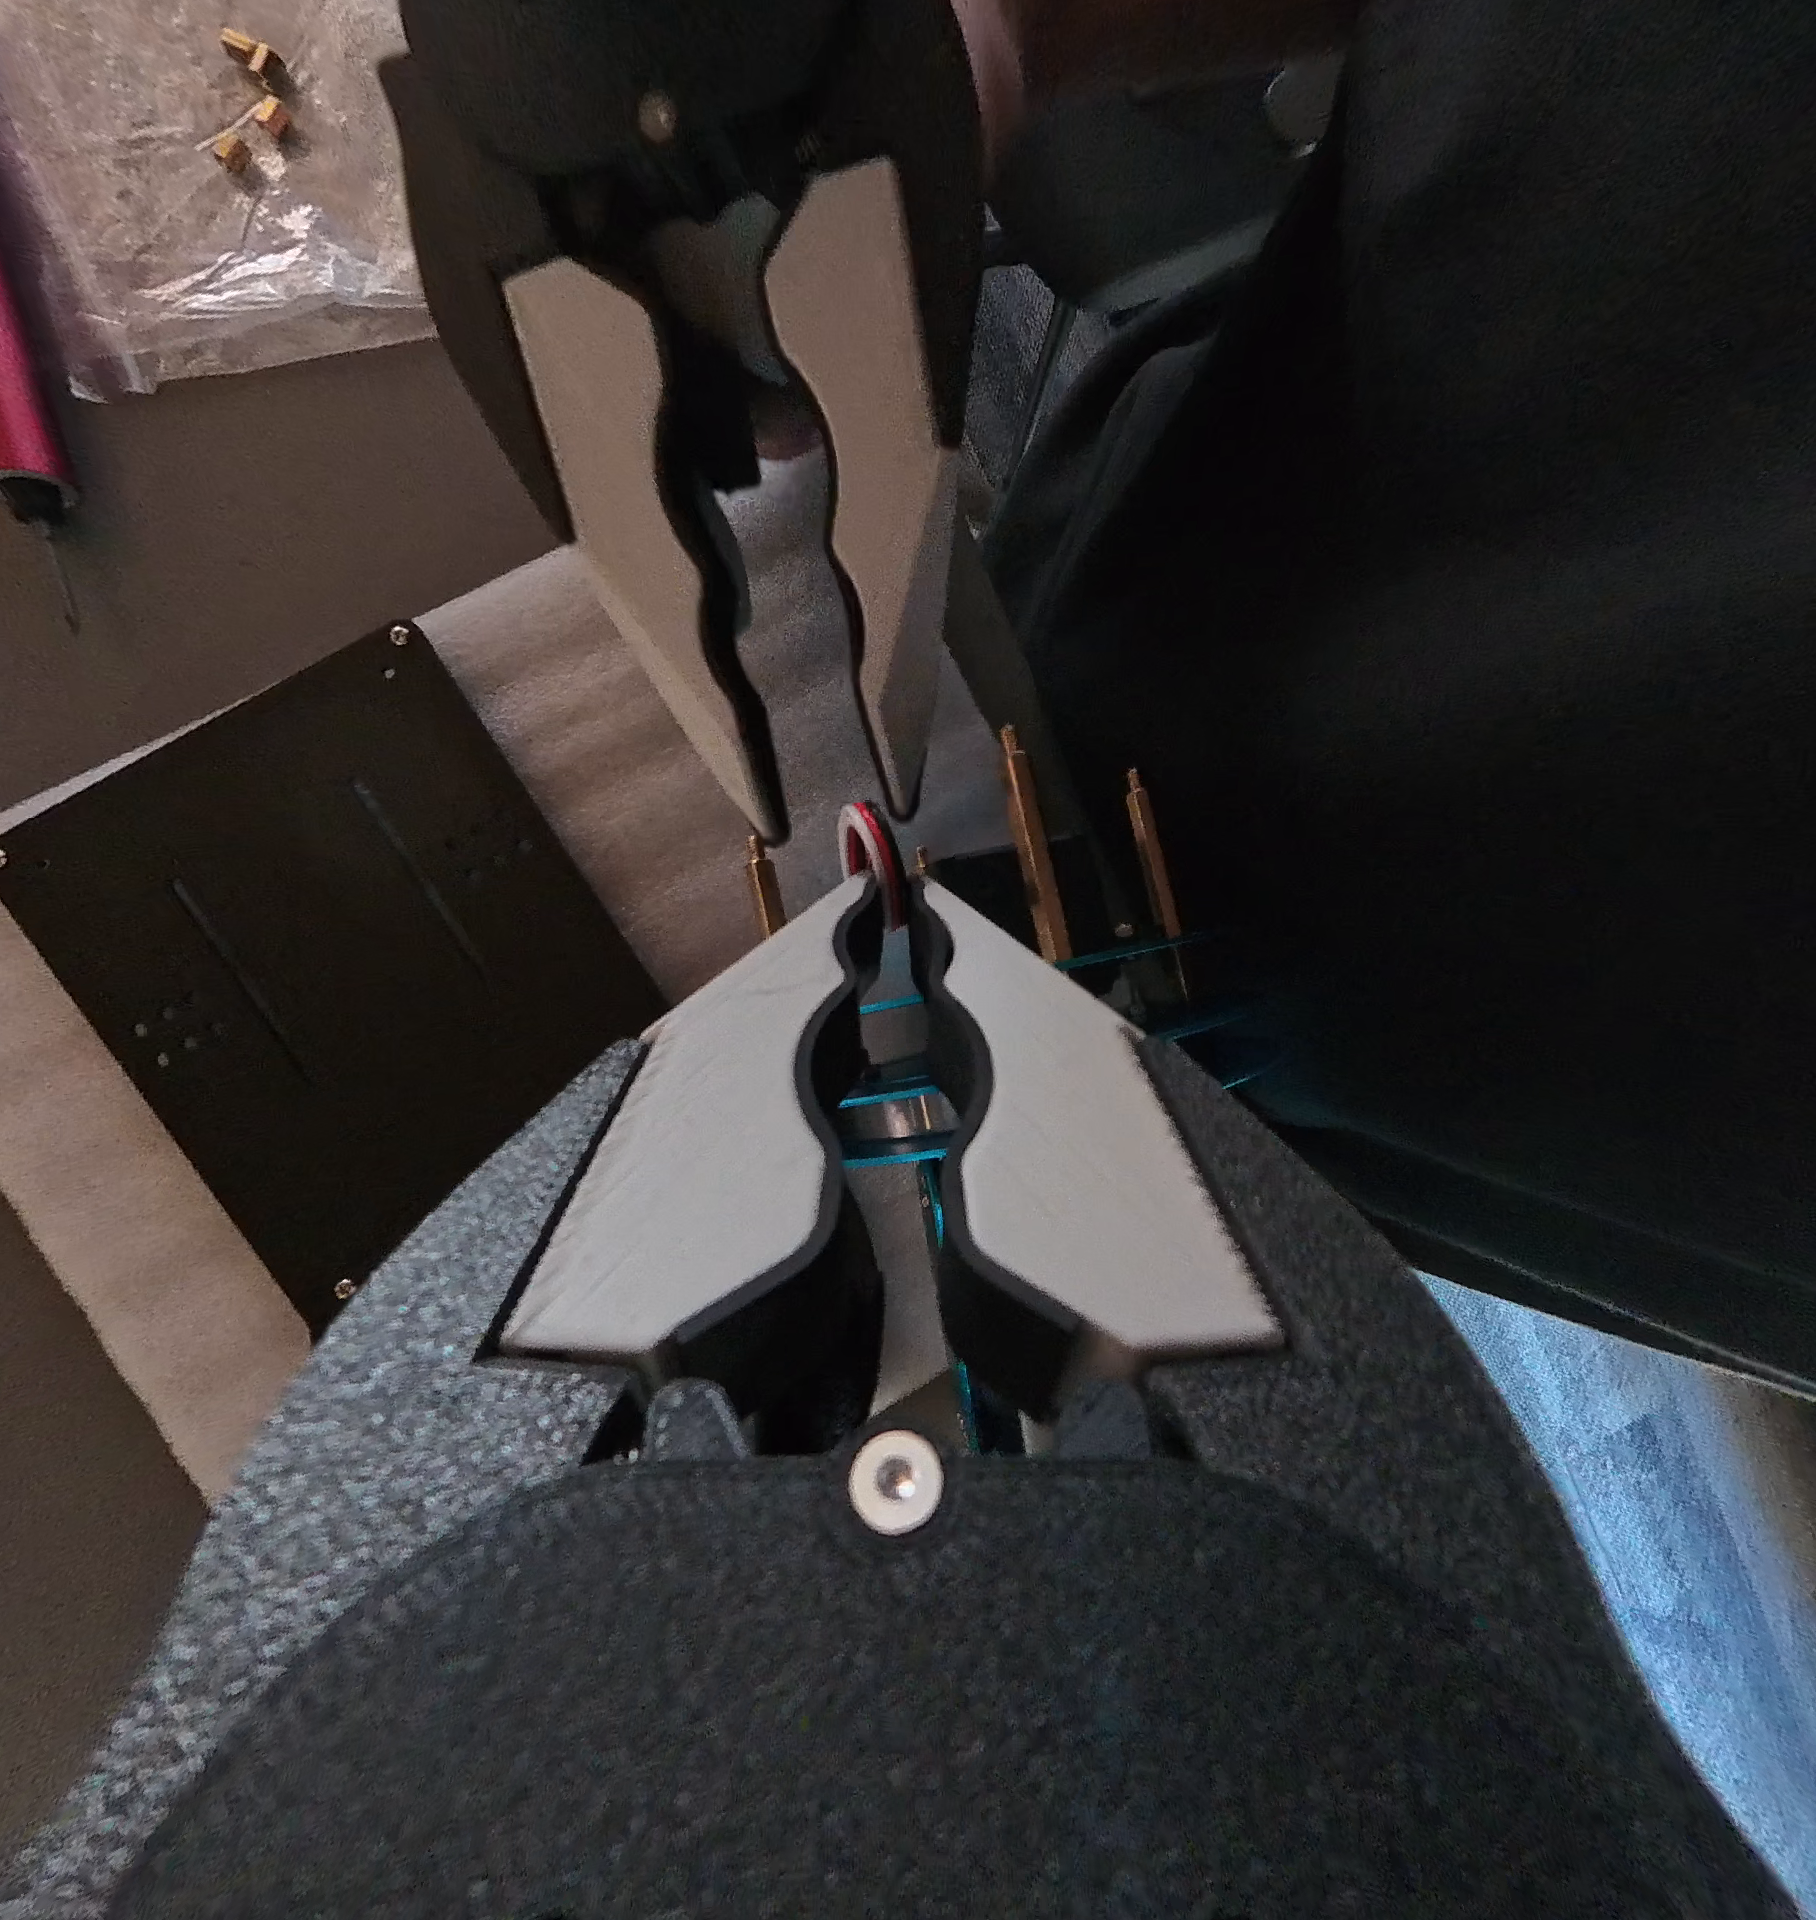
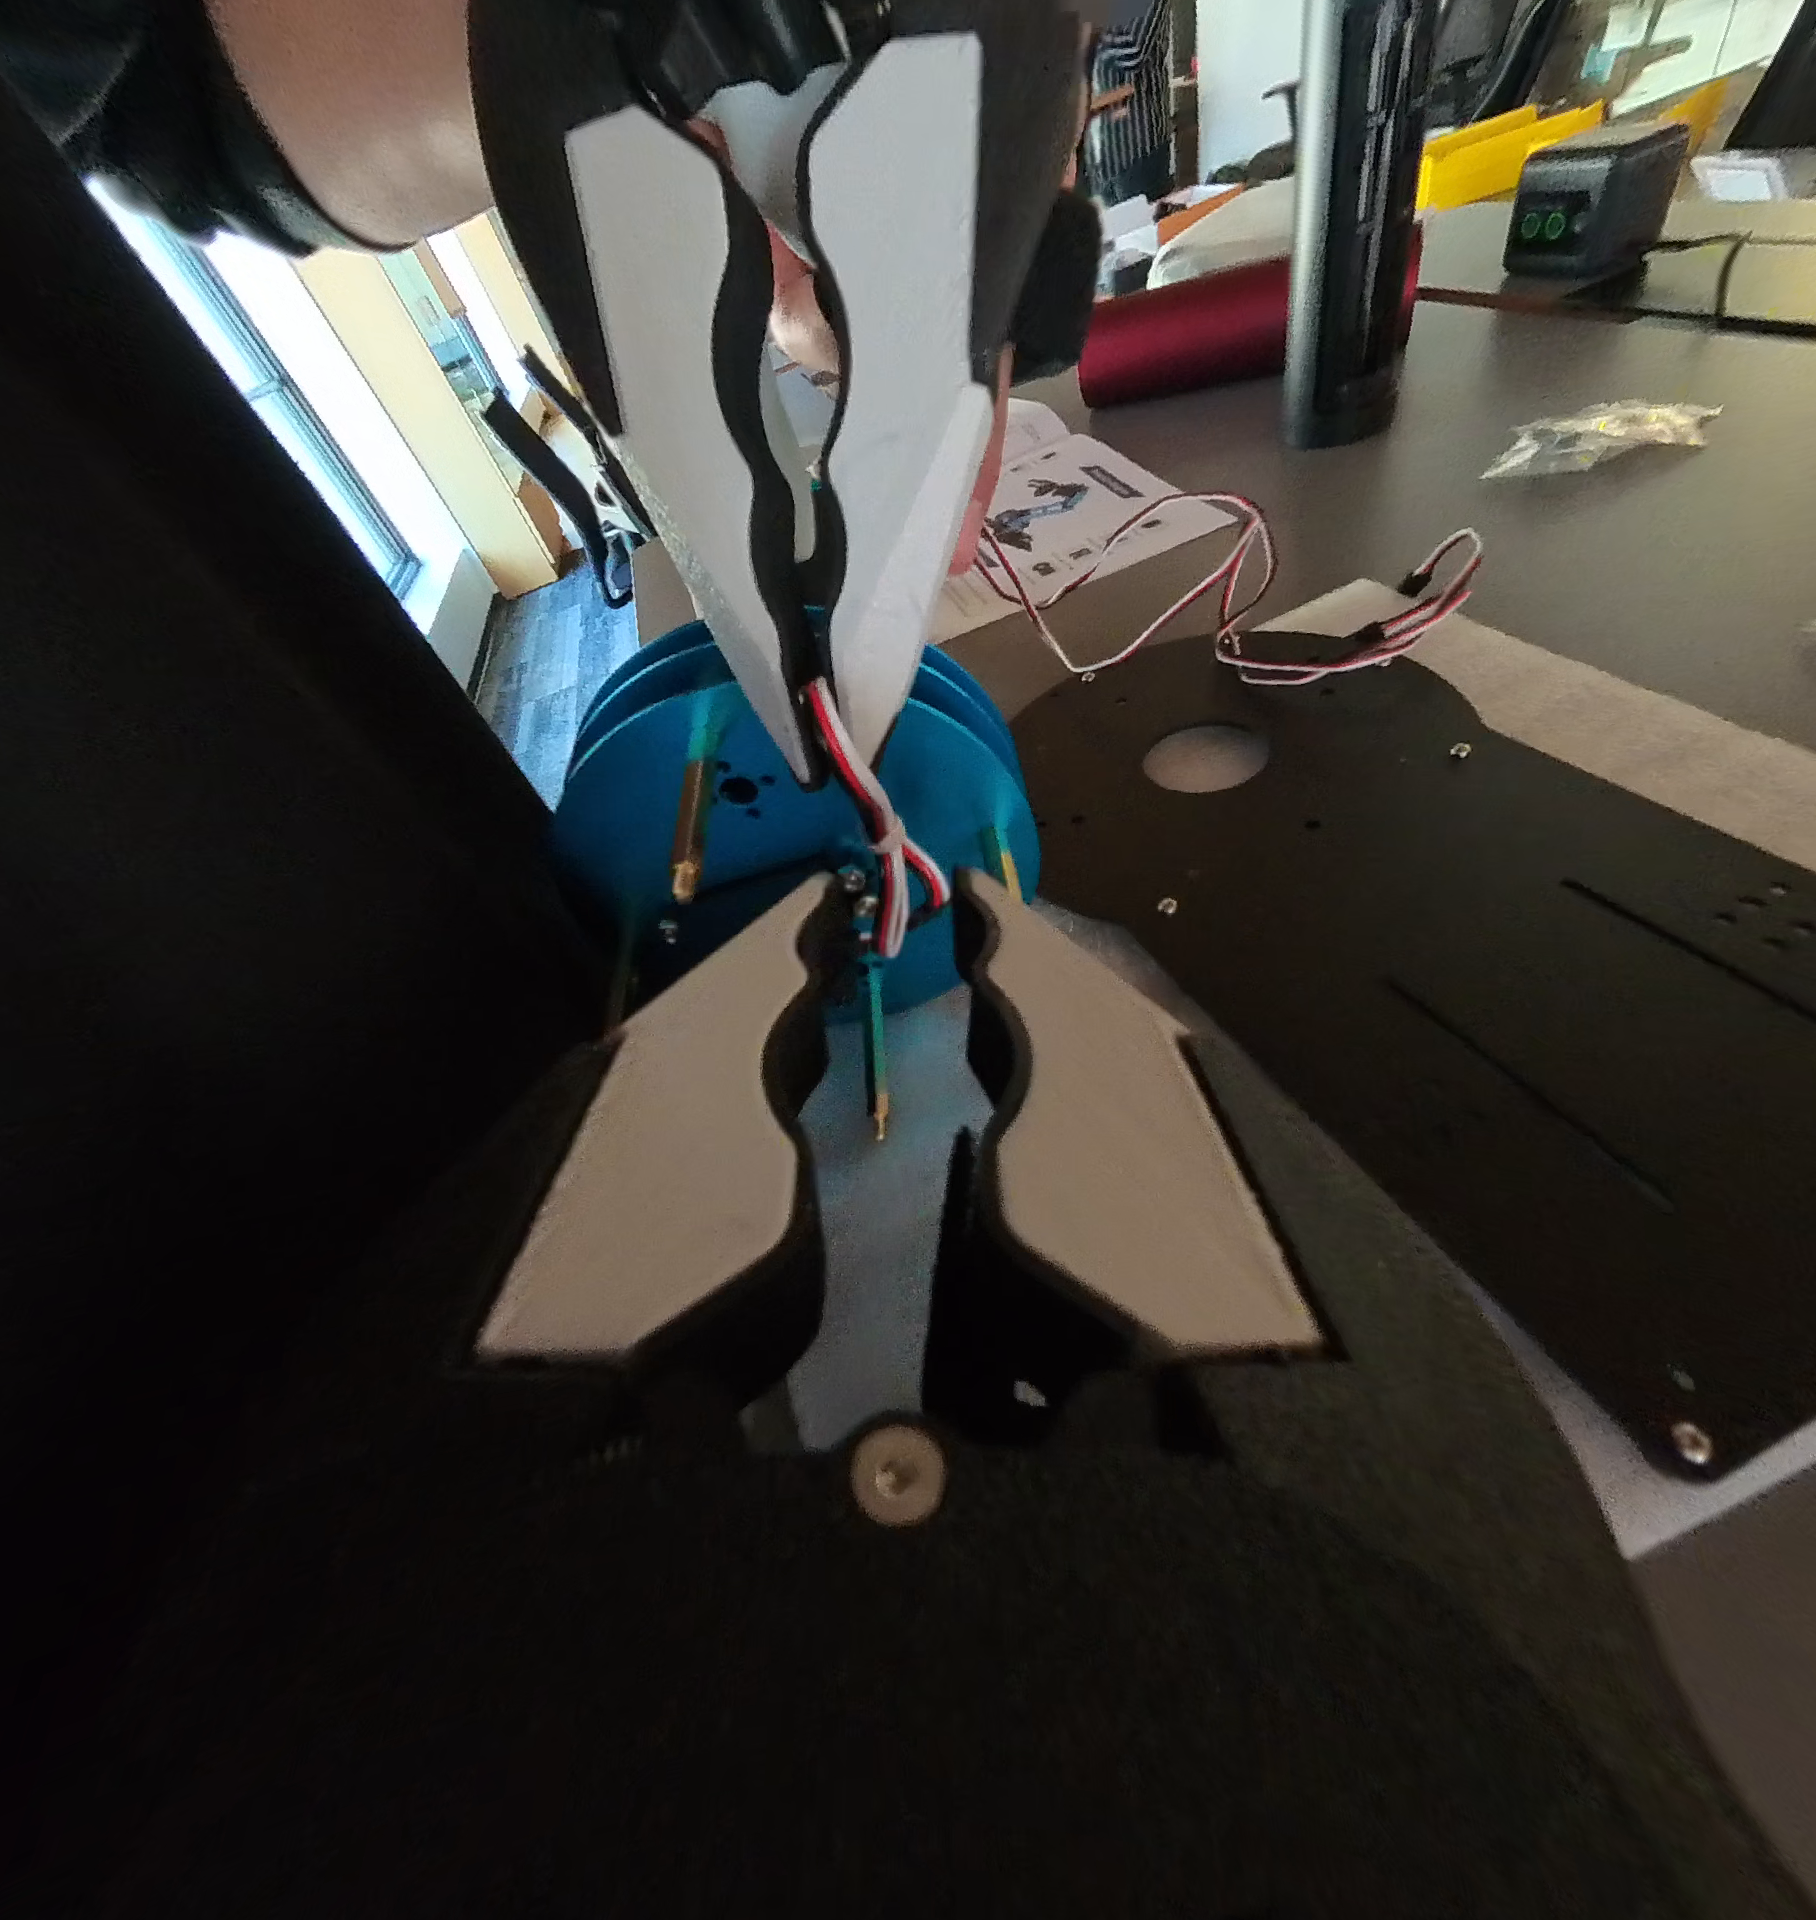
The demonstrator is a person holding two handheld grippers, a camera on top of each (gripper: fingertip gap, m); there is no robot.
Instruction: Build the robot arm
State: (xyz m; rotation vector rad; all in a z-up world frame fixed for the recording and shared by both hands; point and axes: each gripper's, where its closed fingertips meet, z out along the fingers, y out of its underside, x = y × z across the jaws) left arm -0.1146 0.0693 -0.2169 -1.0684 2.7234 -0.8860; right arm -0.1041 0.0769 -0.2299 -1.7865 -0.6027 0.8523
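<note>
Where a dark garment fills one side of each view, much of the blue disc assembly (image 2: 758,821) is hidden. Left gripper (image 1: 888,883) has its fingers clenched on the red-and-white wire bundle (image 1: 868,842), which loops just past its tips. Right gripper (image 2: 888,894) points at it tip to tip from the opposite side, fingers parted around the same striped wires, not clamping. Brass standoffs (image 1: 1029,831) rise from the discs; a flat black perforated plate (image 2: 1403,935) lies beside them on the grey worktop (image 2: 1610,416).
</note>
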